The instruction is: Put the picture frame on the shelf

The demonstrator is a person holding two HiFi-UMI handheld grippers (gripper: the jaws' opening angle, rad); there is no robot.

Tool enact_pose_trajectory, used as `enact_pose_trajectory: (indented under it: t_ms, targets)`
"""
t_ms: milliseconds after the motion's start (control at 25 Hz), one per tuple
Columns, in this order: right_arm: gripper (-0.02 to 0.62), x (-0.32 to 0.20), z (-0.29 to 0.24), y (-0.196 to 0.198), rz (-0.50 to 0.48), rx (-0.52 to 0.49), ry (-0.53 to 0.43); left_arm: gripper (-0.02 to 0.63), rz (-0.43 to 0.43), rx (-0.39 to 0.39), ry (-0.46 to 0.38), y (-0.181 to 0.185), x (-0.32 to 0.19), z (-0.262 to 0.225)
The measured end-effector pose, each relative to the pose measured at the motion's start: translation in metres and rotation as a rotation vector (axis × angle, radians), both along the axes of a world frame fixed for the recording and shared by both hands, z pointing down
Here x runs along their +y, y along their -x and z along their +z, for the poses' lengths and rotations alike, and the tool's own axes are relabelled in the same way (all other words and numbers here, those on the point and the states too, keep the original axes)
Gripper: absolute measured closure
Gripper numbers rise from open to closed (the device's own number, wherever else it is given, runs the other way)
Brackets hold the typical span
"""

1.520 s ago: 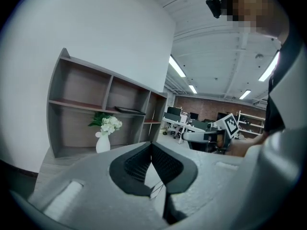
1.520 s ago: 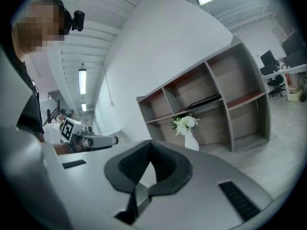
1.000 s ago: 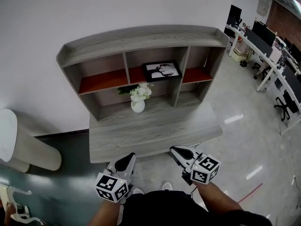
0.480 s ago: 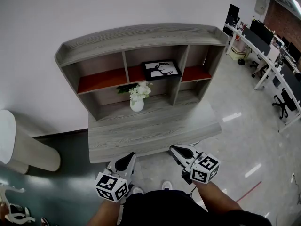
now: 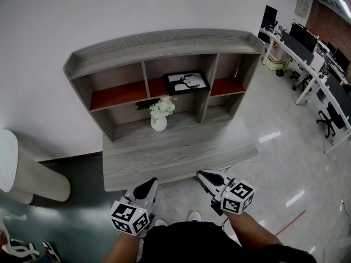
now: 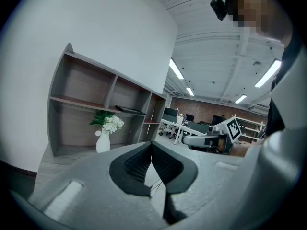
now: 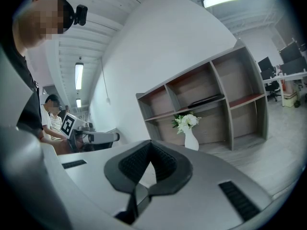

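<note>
Jaws pressed together and empty on the left gripper (image 5: pixel 150 182), same on the right gripper (image 5: pixel 202 175), both hanging just short of the front edge of the desk (image 5: pixel 175 159). Beyond, on the desktop, white vase of flowers (image 5: pixel 159 120) standing upright under the shelf (image 5: pixel 164 41). Farther back, picture frame (image 5: pixel 187 83) lying on the red-brown board of the middle compartment, touched by neither gripper.

Left gripper (image 5: pixel 148 184) and right gripper (image 5: pixel 204 175): jaws together, empty.
</note>
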State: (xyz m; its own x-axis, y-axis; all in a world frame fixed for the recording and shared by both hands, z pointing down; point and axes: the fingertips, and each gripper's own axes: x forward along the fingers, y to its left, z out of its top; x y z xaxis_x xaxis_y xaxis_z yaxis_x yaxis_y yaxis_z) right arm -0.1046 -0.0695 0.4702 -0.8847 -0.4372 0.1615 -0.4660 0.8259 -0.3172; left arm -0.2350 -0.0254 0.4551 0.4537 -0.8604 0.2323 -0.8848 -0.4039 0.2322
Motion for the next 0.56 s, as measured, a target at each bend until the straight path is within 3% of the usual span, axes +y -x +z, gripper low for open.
enact_pose_trajectory:
  t_ms: [560]
  targets:
    - [0.581, 0.0007, -0.0008, 0.0001, -0.002, 0.008, 0.000, 0.597, 0.022, -0.023, -0.004, -0.0076, -0.0005, -0.0030]
